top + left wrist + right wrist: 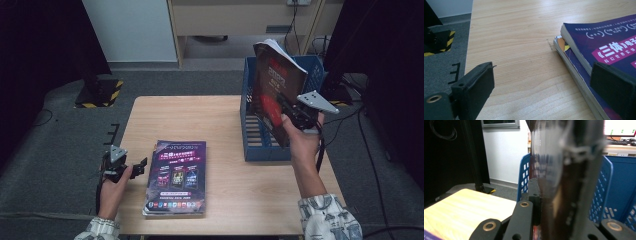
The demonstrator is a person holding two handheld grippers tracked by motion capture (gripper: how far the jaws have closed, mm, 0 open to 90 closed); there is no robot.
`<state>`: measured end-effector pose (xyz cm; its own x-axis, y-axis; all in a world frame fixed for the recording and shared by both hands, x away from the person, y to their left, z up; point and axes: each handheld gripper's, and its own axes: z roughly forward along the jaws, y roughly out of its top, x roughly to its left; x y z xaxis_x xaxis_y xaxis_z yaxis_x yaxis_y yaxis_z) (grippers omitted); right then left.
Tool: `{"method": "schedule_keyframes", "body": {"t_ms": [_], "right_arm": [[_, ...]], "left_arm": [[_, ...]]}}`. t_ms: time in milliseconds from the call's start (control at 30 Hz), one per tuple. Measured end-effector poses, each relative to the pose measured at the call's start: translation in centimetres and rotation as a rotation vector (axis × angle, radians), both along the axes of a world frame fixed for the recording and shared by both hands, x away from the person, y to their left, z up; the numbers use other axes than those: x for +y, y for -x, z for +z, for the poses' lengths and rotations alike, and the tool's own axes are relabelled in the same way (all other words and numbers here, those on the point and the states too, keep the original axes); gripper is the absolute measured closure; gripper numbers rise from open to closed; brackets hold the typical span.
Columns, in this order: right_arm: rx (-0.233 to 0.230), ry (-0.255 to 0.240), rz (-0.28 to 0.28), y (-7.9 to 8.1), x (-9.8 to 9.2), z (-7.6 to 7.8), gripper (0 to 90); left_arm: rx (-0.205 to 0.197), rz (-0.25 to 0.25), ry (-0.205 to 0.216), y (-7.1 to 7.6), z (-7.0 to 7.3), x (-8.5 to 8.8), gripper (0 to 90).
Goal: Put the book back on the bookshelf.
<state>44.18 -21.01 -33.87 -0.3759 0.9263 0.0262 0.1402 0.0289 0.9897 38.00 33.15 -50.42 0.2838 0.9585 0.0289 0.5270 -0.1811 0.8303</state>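
The right tool (292, 111) is clamped on 1 dark book (275, 90), upright over the blue crate (260, 145), not yet lowered in; the left tool (131, 167) stands open beside 2 stacked books (175, 177) waiting on the counter (200, 120)

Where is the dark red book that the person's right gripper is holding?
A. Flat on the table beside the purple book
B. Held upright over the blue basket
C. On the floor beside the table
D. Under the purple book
B: the right gripper clamps the dark red book upright above the blue basket, clear of the table.
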Motion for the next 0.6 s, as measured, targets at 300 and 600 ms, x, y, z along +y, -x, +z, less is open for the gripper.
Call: {"method": "schedule_keyframes", "body": {"t_ms": [300,600], "right_arm": [[-0.017,-0.020,-0.072,-2.4,1.3,-1.3,86.6],[-0.014,-0.036,-0.085,-3.8,2.1,-2.5,86.6]], "left_arm": [[-0.003,-0.002,0.000,0.0,0.0,0.0,5.4],[-0.005,-0.003,-0.005,0.0,0.0,-0.1,5.4]]}}
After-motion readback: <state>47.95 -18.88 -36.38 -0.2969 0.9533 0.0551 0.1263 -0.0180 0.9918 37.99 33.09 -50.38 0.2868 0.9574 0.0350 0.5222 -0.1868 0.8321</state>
